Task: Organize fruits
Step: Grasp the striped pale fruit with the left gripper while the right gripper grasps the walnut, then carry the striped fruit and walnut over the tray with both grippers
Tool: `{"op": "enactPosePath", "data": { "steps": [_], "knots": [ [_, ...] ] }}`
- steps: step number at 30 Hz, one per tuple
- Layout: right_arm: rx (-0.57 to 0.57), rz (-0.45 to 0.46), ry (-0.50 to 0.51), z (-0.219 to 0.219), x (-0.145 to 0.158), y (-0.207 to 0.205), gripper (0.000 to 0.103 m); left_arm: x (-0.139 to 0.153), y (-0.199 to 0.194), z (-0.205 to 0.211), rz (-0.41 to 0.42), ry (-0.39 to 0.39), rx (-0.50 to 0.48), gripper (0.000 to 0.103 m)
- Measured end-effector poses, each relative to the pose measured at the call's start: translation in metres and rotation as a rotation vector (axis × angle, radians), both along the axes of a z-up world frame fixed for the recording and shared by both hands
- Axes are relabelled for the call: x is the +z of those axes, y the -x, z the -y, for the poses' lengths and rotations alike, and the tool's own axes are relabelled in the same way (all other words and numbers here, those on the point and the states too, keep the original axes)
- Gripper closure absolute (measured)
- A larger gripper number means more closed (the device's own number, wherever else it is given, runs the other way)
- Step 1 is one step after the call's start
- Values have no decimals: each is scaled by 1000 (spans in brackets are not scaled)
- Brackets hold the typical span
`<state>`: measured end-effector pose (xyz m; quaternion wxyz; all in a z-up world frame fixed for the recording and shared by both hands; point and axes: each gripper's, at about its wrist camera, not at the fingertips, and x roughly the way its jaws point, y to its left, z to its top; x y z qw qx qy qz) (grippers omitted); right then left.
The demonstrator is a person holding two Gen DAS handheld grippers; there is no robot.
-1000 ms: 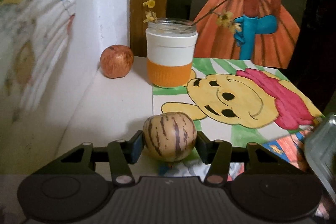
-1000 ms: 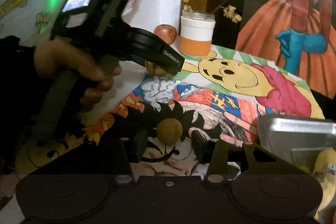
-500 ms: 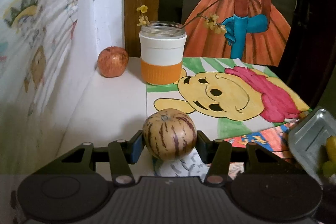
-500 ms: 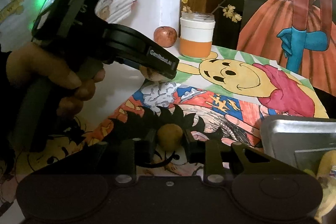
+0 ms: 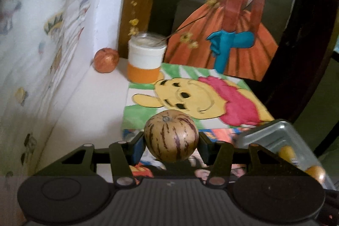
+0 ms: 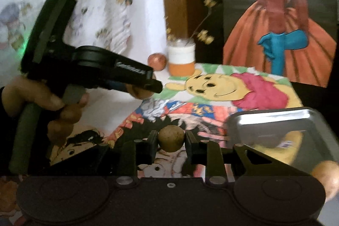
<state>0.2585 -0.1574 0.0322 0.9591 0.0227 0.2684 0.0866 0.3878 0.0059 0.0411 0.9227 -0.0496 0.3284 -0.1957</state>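
The left gripper (image 5: 171, 142) has its jaws clenched on a striped pepino melon (image 5: 171, 136), held clear above the picture-covered desk (image 5: 89, 99), while the right gripper (image 6: 171, 141) has its jaws clamped on a small round brown fruit (image 6: 171, 139) just beside the metal tray (image 6: 273, 120). The tray sits at the desk's right edge and holds a yellow fruit with a sticker (image 6: 290, 145) and another brown one (image 6: 326, 175). A red apple (image 5: 106, 60) rests in the far corner beside an orange-and-white jar (image 5: 146, 60) of yellow-flowered twigs.
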Motion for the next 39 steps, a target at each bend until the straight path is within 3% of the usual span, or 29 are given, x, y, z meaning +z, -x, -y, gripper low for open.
{"op": "enactPosePath", "data": {
  "steps": [7,12,25,39],
  "knots": [
    [-66,61,-37,36,21,32,74,29,40,30,56,-7,-42,46],
    [-130,82,-72,68,29,52,74,39,59,56,47,11,-76,46],
    [-210,114,-101,151,32,97,74,32,87,115,9,66,-207,46],
    [-265,89,-89,197,9,124,74,12,116,163,-47,55,-352,46]
  ]
}}
